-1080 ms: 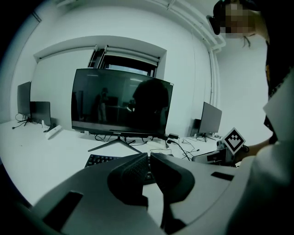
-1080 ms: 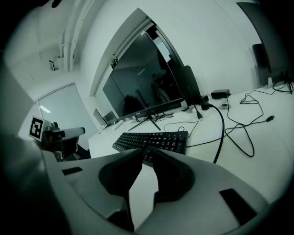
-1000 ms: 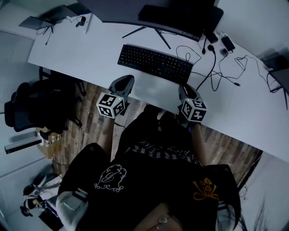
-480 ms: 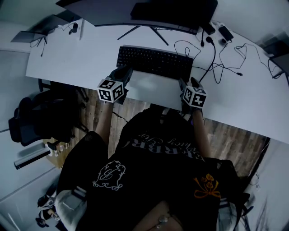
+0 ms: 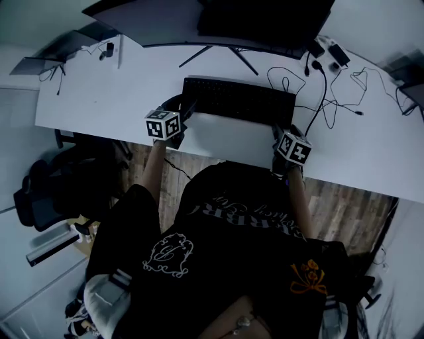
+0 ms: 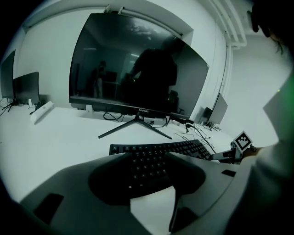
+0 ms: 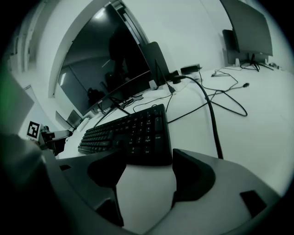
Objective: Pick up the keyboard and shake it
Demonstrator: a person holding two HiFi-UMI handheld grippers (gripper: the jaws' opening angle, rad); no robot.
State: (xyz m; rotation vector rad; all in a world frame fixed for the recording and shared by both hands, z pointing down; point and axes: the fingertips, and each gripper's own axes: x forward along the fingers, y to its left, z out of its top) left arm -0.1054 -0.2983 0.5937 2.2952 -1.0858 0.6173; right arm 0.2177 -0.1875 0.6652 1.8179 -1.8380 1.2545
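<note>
A black keyboard (image 5: 240,100) lies flat on the white desk (image 5: 112,99) in front of the monitor. My left gripper (image 5: 181,111) is at its left end, jaws opening. In the left gripper view the keyboard (image 6: 161,151) shows in the gap of the left gripper (image 6: 148,161), and the pads do not press on it. My right gripper (image 5: 283,131) is at the near right corner, jaws opening wide. In the right gripper view the keyboard (image 7: 131,133) lies just past the tips of the right gripper (image 7: 148,158), untouched.
A wide dark monitor (image 5: 218,20) on a splayed stand (image 6: 135,126) stands behind the keyboard. Loose black cables (image 5: 331,99) run over the desk to the right, one cable (image 7: 211,114) close by the right jaw. A laptop (image 5: 33,64) sits far left, a chair (image 5: 59,192) below the desk.
Both grippers have moved forward from the desk's front edge to the two ends of the keyboard. Their jaws now stand apart.
</note>
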